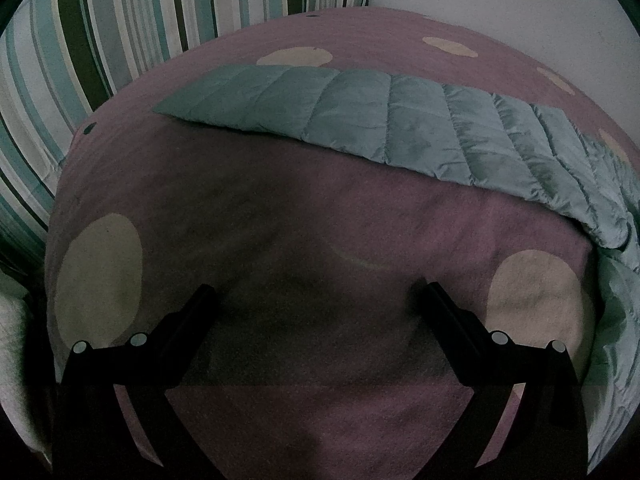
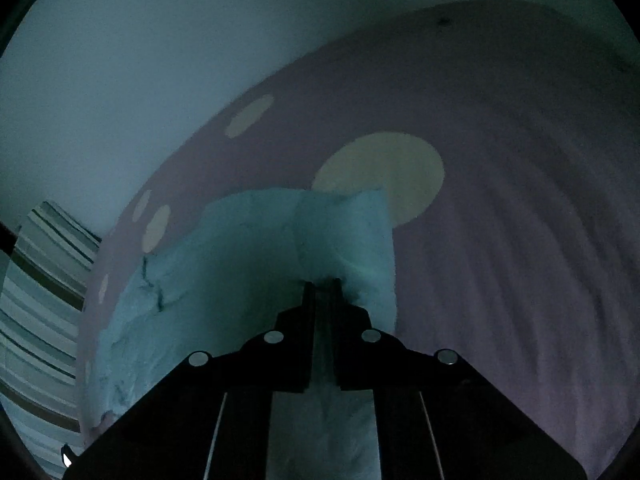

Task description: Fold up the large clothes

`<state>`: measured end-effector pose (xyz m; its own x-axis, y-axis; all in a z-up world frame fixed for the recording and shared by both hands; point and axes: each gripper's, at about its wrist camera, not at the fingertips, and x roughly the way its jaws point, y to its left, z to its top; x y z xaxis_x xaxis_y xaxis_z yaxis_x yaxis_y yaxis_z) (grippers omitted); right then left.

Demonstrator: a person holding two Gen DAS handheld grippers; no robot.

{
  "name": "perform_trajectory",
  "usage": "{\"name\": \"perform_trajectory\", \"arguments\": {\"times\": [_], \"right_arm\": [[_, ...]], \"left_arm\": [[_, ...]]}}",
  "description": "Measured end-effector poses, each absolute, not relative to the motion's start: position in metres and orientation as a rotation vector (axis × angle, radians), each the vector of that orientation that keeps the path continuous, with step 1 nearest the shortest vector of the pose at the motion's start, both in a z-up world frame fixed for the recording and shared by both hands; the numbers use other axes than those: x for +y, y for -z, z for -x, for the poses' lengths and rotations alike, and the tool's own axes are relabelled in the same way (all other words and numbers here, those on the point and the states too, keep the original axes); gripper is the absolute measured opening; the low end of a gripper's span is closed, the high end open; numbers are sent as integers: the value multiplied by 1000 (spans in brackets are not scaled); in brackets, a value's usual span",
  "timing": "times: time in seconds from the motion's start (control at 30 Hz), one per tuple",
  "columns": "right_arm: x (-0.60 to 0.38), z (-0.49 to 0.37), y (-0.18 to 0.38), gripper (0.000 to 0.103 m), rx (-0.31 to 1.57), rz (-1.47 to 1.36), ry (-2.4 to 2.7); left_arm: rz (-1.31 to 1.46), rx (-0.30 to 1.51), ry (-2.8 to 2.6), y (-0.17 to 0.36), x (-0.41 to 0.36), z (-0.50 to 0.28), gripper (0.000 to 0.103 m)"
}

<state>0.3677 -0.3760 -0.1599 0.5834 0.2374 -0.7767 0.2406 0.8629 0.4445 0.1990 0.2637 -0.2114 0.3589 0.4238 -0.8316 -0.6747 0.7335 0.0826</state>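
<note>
- The right gripper has its jaws closed on a bunched edge of the pale teal quilted jacket, with only a thin pinch of cloth showing between the fingers. A hold that shallow on slick, puffy fabric can slip free as soon as the weight of the garment pulls against it.
- The jacket lies on the mauve bedspread with cream dots. In the left wrist view a long quilted panel, perhaps a sleeve, stretches flat across the bed, well ahead of the left gripper.
- The left gripper has its jaws wide apart and holds nothing; it hangs over bare bedspread. With only one hand on the cloth, the far part can drag, twist or bunch instead of folding cleanly.
- The padding near the right grip is already crumpled into a ridge. If it is folded over like that, the fold probably comes out lumpy and crooked.
- The fingers may also have caught the bedspread under the jacket; the dim, blurred right wrist view does not show it either way.
- The striped pillow sits just beside the bedspread's far left, so a wide swing could knock it.
</note>
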Motion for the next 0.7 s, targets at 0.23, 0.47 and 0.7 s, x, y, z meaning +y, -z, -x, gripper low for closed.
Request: {"name": "perform_trajectory", "arguments": {"times": [0.23,0.47,0.7], "right_arm": [[-380,-379,166,8,988,-517,5],[-406,-303,134,34,896,-473,104],[-432,-229,156,34,934,-427,264]], "left_arm": [[293,972,-721,211,264,-199,101],[297,970,-720,211,264,-199,101],[296,970,-721,212,263,-199,101]]}}
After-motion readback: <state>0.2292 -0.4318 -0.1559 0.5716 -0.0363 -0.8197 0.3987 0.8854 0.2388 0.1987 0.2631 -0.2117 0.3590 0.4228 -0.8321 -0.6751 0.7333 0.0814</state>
